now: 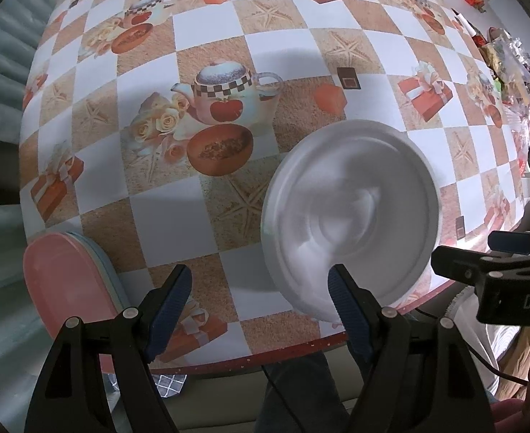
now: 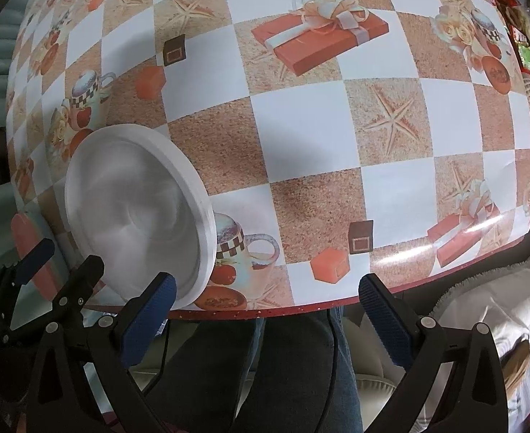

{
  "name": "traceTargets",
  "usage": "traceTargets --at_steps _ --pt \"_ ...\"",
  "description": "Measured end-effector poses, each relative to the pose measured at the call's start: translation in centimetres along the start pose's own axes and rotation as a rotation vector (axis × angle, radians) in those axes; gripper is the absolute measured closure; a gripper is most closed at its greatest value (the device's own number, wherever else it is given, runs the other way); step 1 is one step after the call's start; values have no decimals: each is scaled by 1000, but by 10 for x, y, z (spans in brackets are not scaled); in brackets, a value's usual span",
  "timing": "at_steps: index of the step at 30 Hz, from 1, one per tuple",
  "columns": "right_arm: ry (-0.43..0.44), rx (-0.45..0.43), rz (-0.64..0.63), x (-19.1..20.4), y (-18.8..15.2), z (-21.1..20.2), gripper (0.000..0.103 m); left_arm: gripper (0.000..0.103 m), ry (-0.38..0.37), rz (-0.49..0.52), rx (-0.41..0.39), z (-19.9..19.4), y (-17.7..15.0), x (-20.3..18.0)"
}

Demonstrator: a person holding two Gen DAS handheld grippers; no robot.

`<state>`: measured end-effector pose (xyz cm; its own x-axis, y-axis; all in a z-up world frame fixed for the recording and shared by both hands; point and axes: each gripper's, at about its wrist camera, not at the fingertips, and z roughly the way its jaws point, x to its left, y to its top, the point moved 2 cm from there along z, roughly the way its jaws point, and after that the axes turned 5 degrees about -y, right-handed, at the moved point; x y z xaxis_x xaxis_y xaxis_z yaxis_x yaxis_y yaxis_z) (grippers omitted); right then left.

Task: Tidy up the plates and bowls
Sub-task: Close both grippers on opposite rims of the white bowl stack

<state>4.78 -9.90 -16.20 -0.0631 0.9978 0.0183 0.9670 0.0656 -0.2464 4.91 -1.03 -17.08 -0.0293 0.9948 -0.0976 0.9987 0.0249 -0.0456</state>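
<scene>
We have a white bowl [image 1: 351,213] on the worktop [image 1: 272,54], close to its near edge, and a stack of plates [image 1: 70,278], pink on top, at the left edge, well apart from the bowl. Our left gripper [image 1: 259,299] is spread wide and holds nothing; its right pad overlaps the bowl's near rim in the left wrist view, though we cannot tell whether it touches. Our right gripper [image 2: 265,306] is also spread and empty, hovering off the worktop edge with the bowl to its left.

The bowl looks matte, thick-rimmed and stiff, likely ceramic or melamine: we judge it moderately light, smooth enough to slip, and possibly breakable if dropped. The rim is the place to pinch, one pad inside and one outside the wall, gripped firmly and lifted level.
</scene>
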Motion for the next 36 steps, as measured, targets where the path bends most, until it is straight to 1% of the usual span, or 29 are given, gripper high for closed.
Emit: traceTargets --at_steps 9,14,19,25,30,32,34,36 --pt "-7 3 -15 7 7 3 1 22 -1 -13 11 2 7 4" --pt "0 -10 -16 15 20 6 1 22 9 -8 -10 6 15 5" --pt "-10 -10 -10 18 33 15 1 22 21 -12 10 18 21 12" --pt "-4 2 -22 21 36 29 1 22 17 -33 29 32 22 20" --pt "19 1 -48 28 36 34 1 22 36 -29 33 41 20 23" --pt "36 4 -64 32 33 36 1 22 52 -13 28 44 20 21" --pt "61 -1 -79 37 31 34 1 22 54 0 29 44 21 21" --pt "68 -15 -95 43 30 32 1 22 52 -1 30 46 22 19"
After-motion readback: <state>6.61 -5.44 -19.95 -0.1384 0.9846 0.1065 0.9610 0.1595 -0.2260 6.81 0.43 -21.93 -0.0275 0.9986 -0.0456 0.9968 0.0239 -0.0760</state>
